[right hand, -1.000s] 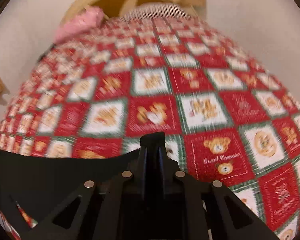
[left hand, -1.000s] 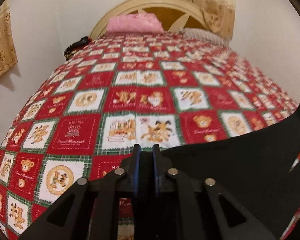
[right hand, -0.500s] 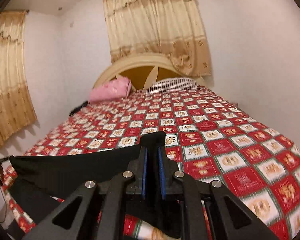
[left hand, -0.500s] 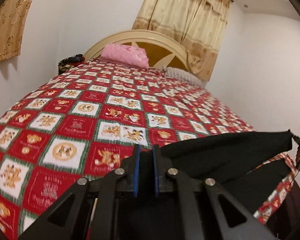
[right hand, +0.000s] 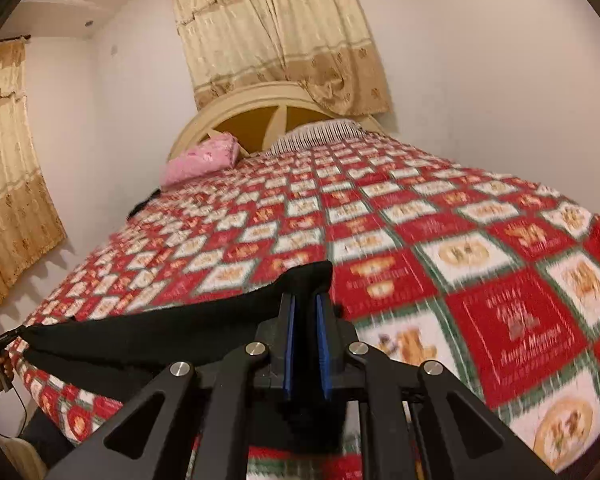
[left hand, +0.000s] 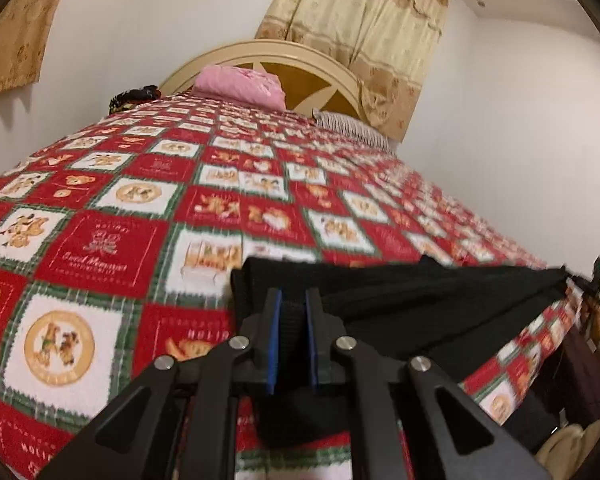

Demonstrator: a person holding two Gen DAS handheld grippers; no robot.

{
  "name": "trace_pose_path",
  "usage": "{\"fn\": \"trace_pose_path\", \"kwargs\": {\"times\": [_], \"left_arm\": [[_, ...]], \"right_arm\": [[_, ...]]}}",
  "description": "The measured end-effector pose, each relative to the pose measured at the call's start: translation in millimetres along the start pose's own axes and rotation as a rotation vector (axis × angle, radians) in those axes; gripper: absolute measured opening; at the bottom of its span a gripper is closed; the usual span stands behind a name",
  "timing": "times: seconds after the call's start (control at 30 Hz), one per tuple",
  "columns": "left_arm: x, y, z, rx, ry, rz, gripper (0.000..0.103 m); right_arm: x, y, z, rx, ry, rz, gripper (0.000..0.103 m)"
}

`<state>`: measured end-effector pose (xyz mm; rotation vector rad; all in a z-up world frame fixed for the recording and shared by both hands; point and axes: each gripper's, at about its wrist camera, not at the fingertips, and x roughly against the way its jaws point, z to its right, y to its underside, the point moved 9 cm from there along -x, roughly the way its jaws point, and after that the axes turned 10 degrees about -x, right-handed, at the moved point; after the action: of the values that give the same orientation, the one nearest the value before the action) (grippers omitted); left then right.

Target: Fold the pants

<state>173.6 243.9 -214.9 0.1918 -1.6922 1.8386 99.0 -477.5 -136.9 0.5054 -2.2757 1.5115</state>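
Step in hand: the black pants point(left hand: 440, 300) are held stretched between the two grippers above the near end of the bed, likely being spread out or carried over for a fold
Left gripper point(left hand: 291, 308): jaws clamped on one end of the pants, black cloth filling the gap between the blue pads
Right gripper point(right hand: 305, 312): jaws likewise closed on the other end, a tuft of cloth poking up past the fingertips
Pants position: a taut dark band across the near edge of the red teddy-bear quilt point(left hand: 112, 240), the rest sagging below toward the bed's near side
Next move: judged from the task, both ends need lowering together onto the quilt, kept level and taut so the cloth lands flat, before either grip lets go
Left view only: a dark bundle point(left hand: 134, 96) at the far left corner beside the pink pillow point(left hand: 240, 86), and the right gripper small at the far right end of the band
Right view only: a second curtain point(right hand: 12, 168) on the left wall, and the left gripper tiny at the left end of the band
Both views: cream headboard point(right hand: 276, 108) and striped pillow point(right hand: 320, 132) at the far end
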Motion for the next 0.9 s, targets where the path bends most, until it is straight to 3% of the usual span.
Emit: {"fn": "trace_pose_path", "kwargs": {"times": [0.27, 0.37, 0.5, 0.6, 0.67, 0.77, 0.87, 0.9], "left_arm": [[8, 20, 3, -0.063, -0.01, -0.018, 0.018], [17, 26, -2, -0.062, -0.014, -0.017, 0.023], [30, 29, -9, -0.065, -0.046, -0.008, 0.038], [41, 33, -15, -0.062, -0.072, -0.005, 0.038], [51, 34, -24, -0.041, -0.107, 0.002, 0.038], [63, 29, -36, 0.015, -0.138, 0.035, 0.038], [70, 15, -32, 0.041, -0.135, 0.088, 0.04], [71, 11, -29, 0.039, -0.132, 0.098, 0.046]], "right_arm": [[12, 21, 18, -0.017, 0.056, -0.027, 0.011], [21, 30, 26, -0.021, 0.088, -0.036, 0.011], [45, 29, 41, -0.061, 0.157, 0.009, 0.013], [72, 21, 42, -0.095, 0.177, 0.075, 0.033], [88, 13, 25, -0.098, 0.146, 0.117, 0.046], [88, 1, -40, -0.015, 0.036, 0.13, 0.048], [52, 6, -114, 0.084, -0.052, 0.041, 0.048], [31, 13, -148, 0.137, -0.08, -0.014, 0.048]]}}
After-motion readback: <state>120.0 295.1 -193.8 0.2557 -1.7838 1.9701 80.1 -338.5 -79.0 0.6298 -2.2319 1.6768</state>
